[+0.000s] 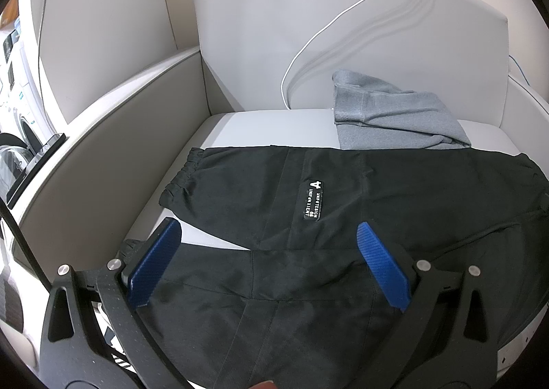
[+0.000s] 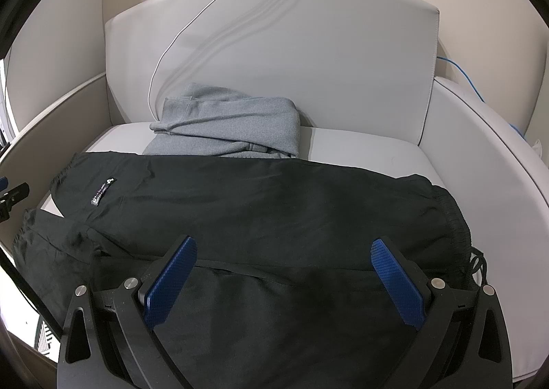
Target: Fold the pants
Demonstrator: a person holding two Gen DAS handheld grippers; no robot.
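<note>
Black pants (image 1: 360,203) lie spread across the grey armchair seat (image 1: 260,128), legs pointing left with elastic cuffs (image 1: 182,176) and a small white-lettered label (image 1: 313,200). The same pants (image 2: 274,210) fill the right wrist view, with the waistband and drawstring (image 2: 477,258) at the right. My left gripper (image 1: 267,234) hovers open above the leg end, blue pads (image 1: 154,269) wide apart and holding nothing. Over the waist half, my right gripper (image 2: 283,248) is open too, its blue pads (image 2: 398,282) apart above the cloth.
Folded grey sweatpants (image 2: 233,124) lie at the back of the seat against the backrest (image 2: 308,45). A white cable (image 1: 329,28) trails down the backrest. Curved armrests (image 2: 497,176) enclose both sides. A phone (image 1: 37,162) rests on the left armrest; a washing machine (image 1: 13,87) stands beyond.
</note>
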